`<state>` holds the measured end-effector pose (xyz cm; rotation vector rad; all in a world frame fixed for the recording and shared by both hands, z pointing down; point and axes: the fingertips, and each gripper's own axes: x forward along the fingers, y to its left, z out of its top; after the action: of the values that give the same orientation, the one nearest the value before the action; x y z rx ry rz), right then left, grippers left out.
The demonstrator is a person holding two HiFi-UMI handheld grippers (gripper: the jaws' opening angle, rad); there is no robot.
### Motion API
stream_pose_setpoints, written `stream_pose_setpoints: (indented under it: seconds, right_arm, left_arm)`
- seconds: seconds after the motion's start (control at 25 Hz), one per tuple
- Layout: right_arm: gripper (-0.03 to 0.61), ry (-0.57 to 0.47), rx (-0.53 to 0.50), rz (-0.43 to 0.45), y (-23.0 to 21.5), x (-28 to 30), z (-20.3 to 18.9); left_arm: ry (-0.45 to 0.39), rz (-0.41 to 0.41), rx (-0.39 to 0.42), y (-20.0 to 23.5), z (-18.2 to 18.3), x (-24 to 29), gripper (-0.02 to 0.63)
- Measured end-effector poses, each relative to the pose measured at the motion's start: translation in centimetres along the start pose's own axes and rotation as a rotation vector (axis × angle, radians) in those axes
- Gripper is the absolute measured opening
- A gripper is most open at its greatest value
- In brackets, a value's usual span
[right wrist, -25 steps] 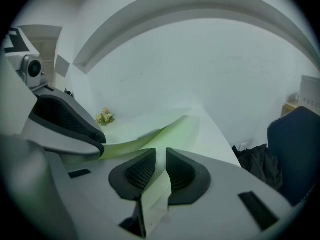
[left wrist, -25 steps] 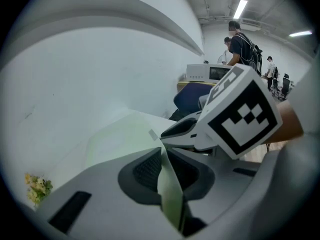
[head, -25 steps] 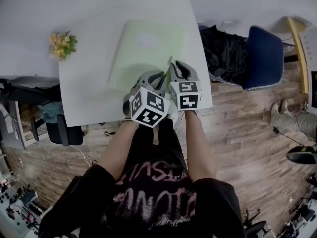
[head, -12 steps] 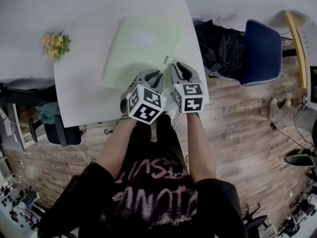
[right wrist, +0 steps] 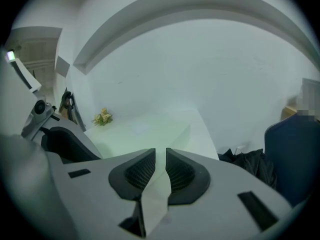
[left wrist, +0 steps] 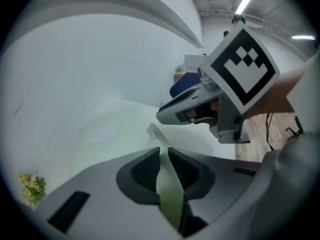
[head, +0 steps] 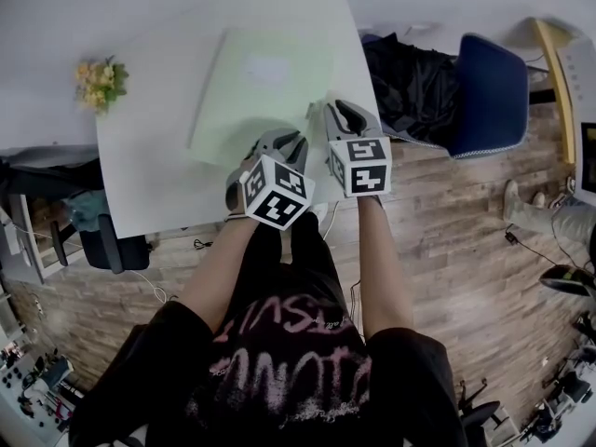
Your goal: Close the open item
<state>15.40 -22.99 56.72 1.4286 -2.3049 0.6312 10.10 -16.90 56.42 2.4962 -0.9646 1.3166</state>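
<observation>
Tilting down toward the folder [head: 265,87], left gripper [head: 279,142] has jaws just opening round a strip [left wrist: 167,184], right gripper [head: 343,112] narrow jaws.

A pale green folder [head: 261,91] lies closed and flat on a white desk [head: 149,175]. It is a large, thin rectangle with its cover facing up and no raised edge showing. A small white label [head: 267,69] sits on the cover, towards the far end. A short pale tab [left wrist: 152,131] sticks out at the folder's near right corner. The folder rests on the right half of the desk, its long right side close to the desk's right edge and slightly slanted to it. Its near edge stops short of the desk's near edge.
</observation>
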Motion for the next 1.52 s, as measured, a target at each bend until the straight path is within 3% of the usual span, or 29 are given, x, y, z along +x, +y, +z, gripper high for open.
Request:
stream_pose_setpoints:
  seconds: [0.4,0.84,1.08,1.12,1.16,1.24,1.32,1.52]
  right_arm:
    - [0.077,0.073,-0.156,0.096,3.6,2.3,0.5]
    - [0.074,0.162,-0.213,0.107,4.1,2.9,-0.4]
    - [0.075,0.177,-0.210,0.106,4.1,2.9,-0.4]
    - [0.077,0.178,-0.211,0.105,4.1,2.9,-0.3]
    - [0.075,0.177,-0.213,0.104,4.1,2.9,-0.3]
    - [0.077,0.175,-0.215,0.102,4.0,2.8,-0.4]
    - [0.075,0.172,-0.215,0.099,3.9,2.8,-0.3]
    - [0.075,0.166,-0.209,0.094,4.0,2.7,-0.4]
  left_arm:
    - [-0.003,-0.014,-0.024,-0.2,-0.2,0.4,0.060]
    - [-0.006,-0.026,-0.036,-0.4,-0.5,0.6,0.071]
    - [-0.012,-0.028,0.047,-1.7,-0.7,0.6,0.132]
    - [-0.014,-0.055,0.041,-2.1,-0.8,0.6,0.141]
    - [-0.021,-0.086,0.014,-2.3,-0.9,0.4,0.092]
    - [-0.053,-0.116,-0.066,-1.7,-0.7,-0.3,0.083]
    - [-0.087,-0.100,-0.115,0.0,-0.3,-1.4,0.080]
    - [-0.093,-0.033,-0.148,4.3,-0.3,-2.0,0.078]
